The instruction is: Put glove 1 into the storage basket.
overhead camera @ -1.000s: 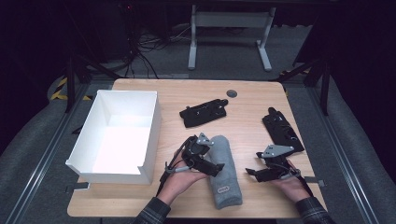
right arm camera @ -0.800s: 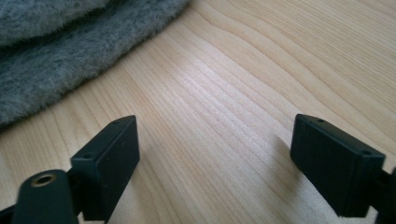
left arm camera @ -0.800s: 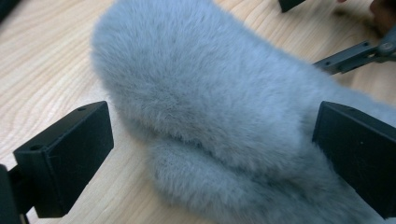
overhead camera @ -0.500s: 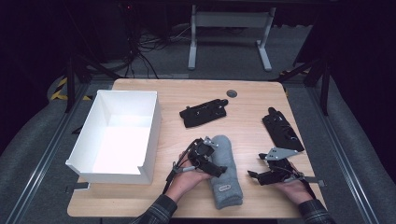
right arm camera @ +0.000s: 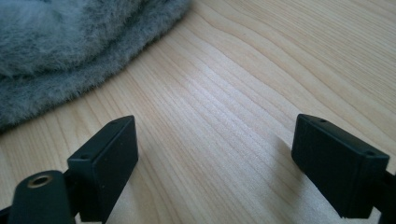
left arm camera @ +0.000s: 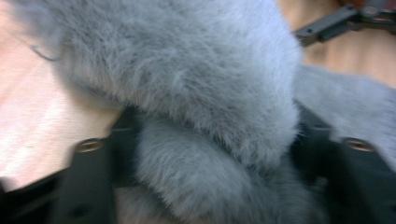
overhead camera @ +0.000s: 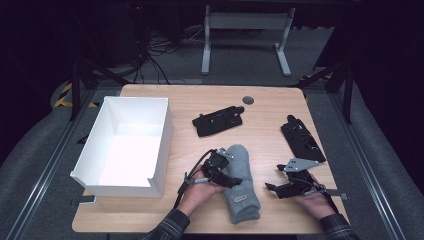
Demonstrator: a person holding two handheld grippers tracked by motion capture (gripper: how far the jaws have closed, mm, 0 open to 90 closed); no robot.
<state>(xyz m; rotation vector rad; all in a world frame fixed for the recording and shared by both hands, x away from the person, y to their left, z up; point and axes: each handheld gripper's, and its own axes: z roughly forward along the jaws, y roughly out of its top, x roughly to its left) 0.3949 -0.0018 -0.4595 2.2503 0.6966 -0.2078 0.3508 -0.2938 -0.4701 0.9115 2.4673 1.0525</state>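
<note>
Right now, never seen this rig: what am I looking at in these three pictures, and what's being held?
No robot arm here: a person sits at a wooden table and holds a two-jaw tool in each hand.

The high view is a fixed camera above the table, looking forward and down. The other two pictures come from cameras riding on each tool, looking along its black jaws.

On the table: a white box at the left, two flat black parts farther back, a small dark disc, and a fluffy grey sock near the person.

The left tool has just been closing its jaws on the sock; in the left gripper view the grey fabric bulges between them. The right tool is open over bare wood, holding nothing.
</note>
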